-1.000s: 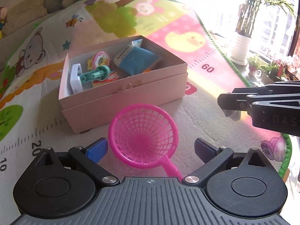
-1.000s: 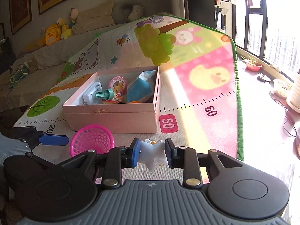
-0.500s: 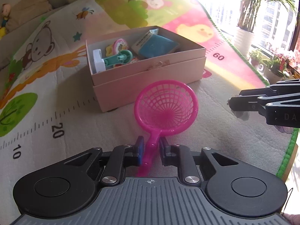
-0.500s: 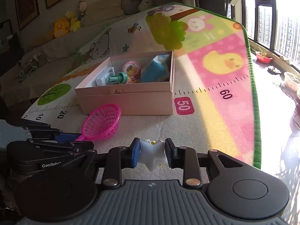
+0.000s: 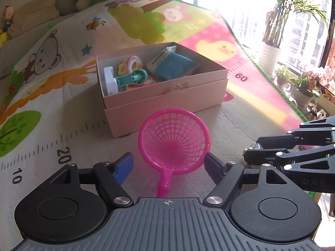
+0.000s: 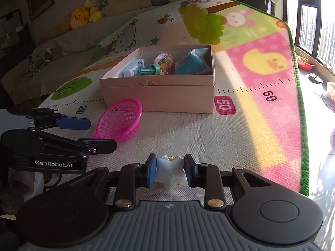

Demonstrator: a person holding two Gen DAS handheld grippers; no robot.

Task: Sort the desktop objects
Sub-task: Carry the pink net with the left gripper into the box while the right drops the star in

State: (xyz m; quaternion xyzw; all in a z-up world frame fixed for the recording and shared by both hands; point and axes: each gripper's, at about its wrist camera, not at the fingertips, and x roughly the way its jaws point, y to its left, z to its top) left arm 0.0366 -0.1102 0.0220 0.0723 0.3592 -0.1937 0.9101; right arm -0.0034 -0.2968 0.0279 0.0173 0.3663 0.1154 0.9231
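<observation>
Right gripper (image 6: 170,170) nearest, pinching a white star-shaped toy (image 6: 170,174) just above the play mat (image 6: 240,138); left gripper (image 5: 167,164) spread wide, its blue pads (image 5: 124,168) either side of the pink net scoop (image 5: 173,141), touching neither; scoop lying on the mat, handle toward the gripper; just beyond, the pink box (image 5: 167,100), open, holding a blue packet (image 5: 173,65), a teal toy (image 5: 132,78) and a white piece (image 5: 110,81).
</observation>
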